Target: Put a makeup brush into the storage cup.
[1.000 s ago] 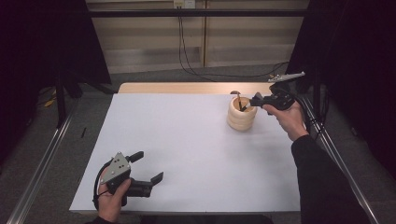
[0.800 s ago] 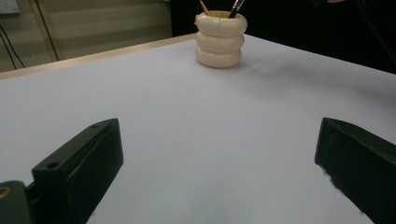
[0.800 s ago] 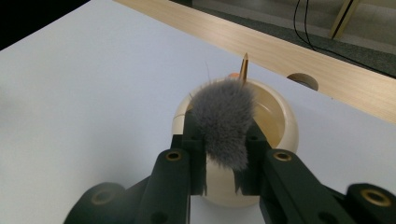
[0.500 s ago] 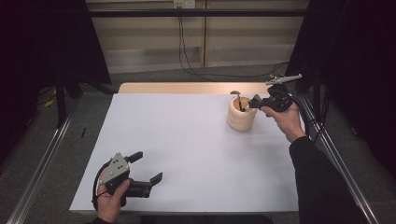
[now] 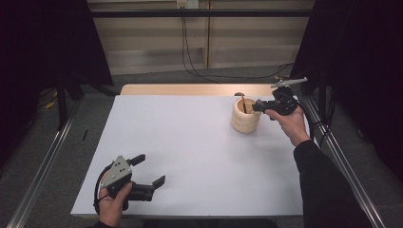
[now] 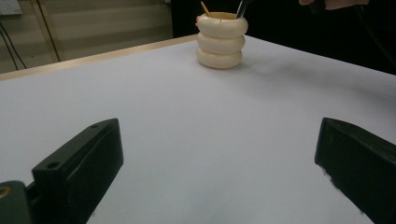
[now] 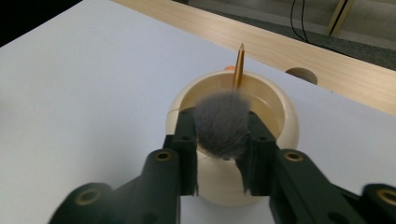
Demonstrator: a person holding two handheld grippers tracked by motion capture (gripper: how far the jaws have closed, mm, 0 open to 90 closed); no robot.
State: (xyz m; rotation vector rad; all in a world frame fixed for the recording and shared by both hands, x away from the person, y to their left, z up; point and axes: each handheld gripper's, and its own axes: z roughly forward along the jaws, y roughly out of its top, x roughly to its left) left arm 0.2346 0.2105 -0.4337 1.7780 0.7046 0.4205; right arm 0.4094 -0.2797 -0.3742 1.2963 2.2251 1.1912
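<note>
At the far right of the white table [image 5: 190, 142], I hold my right gripper [image 7: 220, 140] over the cream ribbed holder [image 5: 245, 118], a grey-bristled brush [image 7: 221, 122] standing between its jaws, which have just been opening and now flank the bristles closely; whether the pads press them I cannot tell. A gold-tipped stick [image 7: 239, 65] stands in the holder behind the brush. My left gripper [image 5: 148, 175] rests near the table's front left corner, jaws wide apart with nothing between them.

Brightly lit white table top [image 5: 190, 142] amid dark surroundings; soft shadows; blurred brush [image 7: 222, 123] up close; slightly grainy overall.
</note>
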